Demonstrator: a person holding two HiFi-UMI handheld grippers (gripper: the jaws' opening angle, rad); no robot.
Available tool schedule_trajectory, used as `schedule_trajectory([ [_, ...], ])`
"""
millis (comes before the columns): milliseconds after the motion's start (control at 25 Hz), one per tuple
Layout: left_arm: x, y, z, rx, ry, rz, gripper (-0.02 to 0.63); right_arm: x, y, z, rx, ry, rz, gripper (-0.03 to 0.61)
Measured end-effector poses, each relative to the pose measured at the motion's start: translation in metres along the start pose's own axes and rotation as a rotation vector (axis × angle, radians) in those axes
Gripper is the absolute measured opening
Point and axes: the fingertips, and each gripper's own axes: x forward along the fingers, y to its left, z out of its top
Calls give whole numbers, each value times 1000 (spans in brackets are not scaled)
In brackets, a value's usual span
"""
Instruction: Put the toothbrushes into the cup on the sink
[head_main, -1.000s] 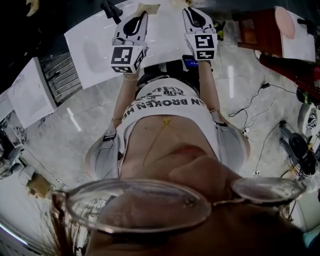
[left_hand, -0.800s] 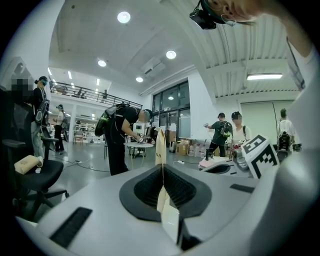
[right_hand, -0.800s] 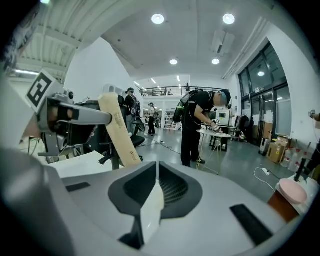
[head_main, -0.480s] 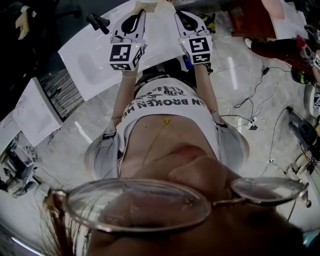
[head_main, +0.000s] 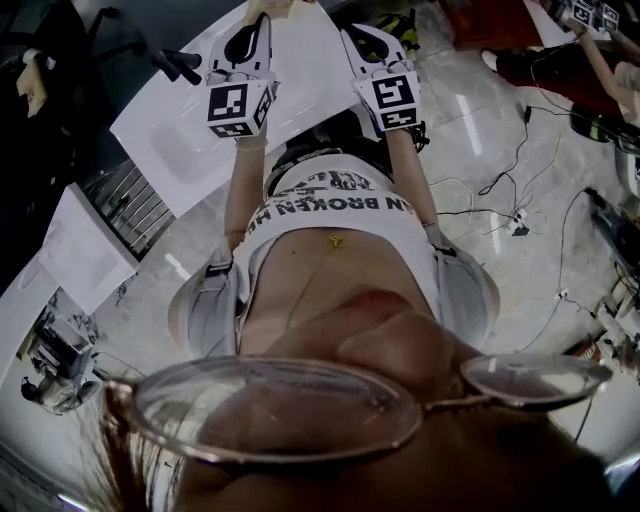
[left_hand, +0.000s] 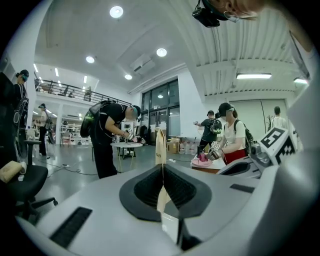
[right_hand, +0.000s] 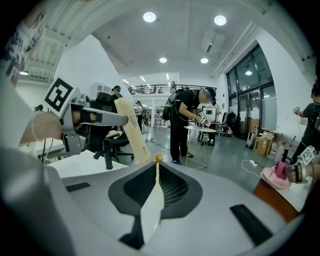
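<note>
Standing beside this person, I am looking at the broad white rectangular sink top (head_main: 190, 135) lying in front of them, with both tools held side by side above its far part.

The left grey hand-held gripper (head_main: 258, 28) is pressing its jaws together on a flat cream-coloured toothbrush handle (left_hand: 160, 145), which is sticking well out past the tips. The right grey hand-held gripper (head_main: 352, 35) is likewise pinching a slim pale toothbrush with a small round amber tip (right_hand: 152, 202), gripped along its thin edge. A black tap (head_main: 176, 66) is rising from the sink top to the left of the left gripper. I am not finding the cup in any view, so I cannot say where it is standing relative to either brush.

The main danger, as I am judging it, is aim: with the cup out of sight, a long brush could be striking its rim or tipping it over instead of dropping inside. Each brush is being held by a narrow pinch with much of its length overhanging, so a knock could be swivelling it in the jaws or pulling it loose. The two grippers are also working near each other, and their protruding brushes could be clashing, or the left one catching on the tap.
</note>
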Motion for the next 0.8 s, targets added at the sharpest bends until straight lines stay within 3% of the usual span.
schedule_trajectory([
  [400, 44, 16, -11, 64, 25, 16, 15, -5, -10, -4, 18, 15, -20, 37],
  [800, 99, 29, -71, 107, 154, -1, 15, 12, -18, -9, 39, 35, -18, 35],
])
